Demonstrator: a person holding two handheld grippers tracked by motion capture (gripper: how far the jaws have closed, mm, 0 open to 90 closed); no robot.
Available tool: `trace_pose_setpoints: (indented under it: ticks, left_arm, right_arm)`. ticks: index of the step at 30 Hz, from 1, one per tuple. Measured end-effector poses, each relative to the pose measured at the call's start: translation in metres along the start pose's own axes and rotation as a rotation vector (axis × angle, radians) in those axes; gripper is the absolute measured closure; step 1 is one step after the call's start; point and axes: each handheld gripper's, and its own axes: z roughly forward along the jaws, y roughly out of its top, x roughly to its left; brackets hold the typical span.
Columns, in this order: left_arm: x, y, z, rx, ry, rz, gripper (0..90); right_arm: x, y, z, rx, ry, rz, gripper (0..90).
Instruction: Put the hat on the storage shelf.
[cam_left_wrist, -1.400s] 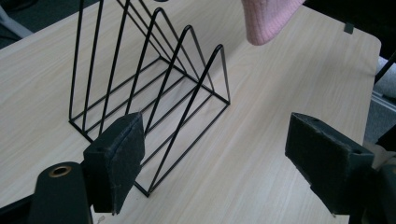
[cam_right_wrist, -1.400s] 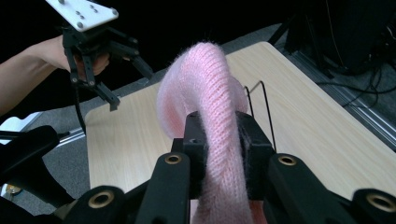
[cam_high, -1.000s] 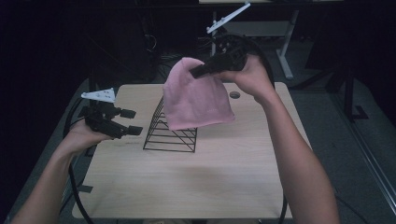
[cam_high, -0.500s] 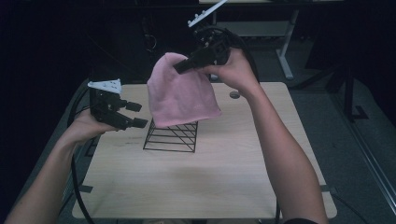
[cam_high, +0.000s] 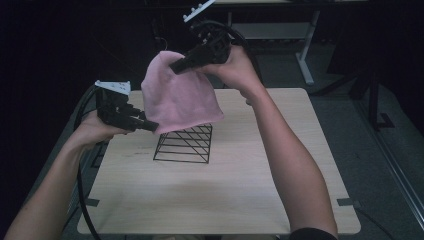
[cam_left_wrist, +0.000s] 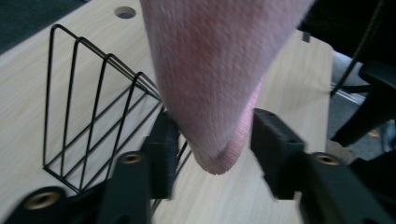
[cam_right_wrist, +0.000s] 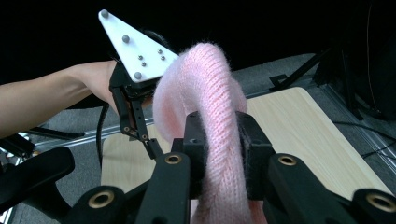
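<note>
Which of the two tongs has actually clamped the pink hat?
The right tongs: their jaws pinch the pink hat at its top. The left tongs stand open, the hat's lower edge hanging between their jaws unclamped.

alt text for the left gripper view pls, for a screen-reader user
A corner of a pink knitted hat hangs down between the open jaws of the left tool, without being clamped. Behind it to the left, a black wire rack stands on a light wooden table.
</note>
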Motion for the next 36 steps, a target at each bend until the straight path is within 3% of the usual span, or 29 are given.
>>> trace_pose_setpoints:
  ticks: [3,6,25,36]
  left_arm:
    - [0.003,0.001,-0.003,0.003,0.007,-0.005,74.8]
    - [0.004,0.002,-0.006,0.005,0.03,-0.004,82.0]
    - [0.024,0.002,0.003,0.046,0.103,-0.038,83.3]
    - [0.029,0.001,0.007,0.056,0.114,-0.047,83.3]
  right_arm:
    - [-0.001,0.003,0.003,-0.007,0.004,-0.008,76.1]
    - [-0.001,0.004,0.005,-0.016,0.001,-0.014,76.1]
    - [-0.024,-0.009,0.016,-0.01,-0.013,0.042,76.2]
    - [-0.027,-0.011,0.021,0.005,-0.01,0.05,76.2]
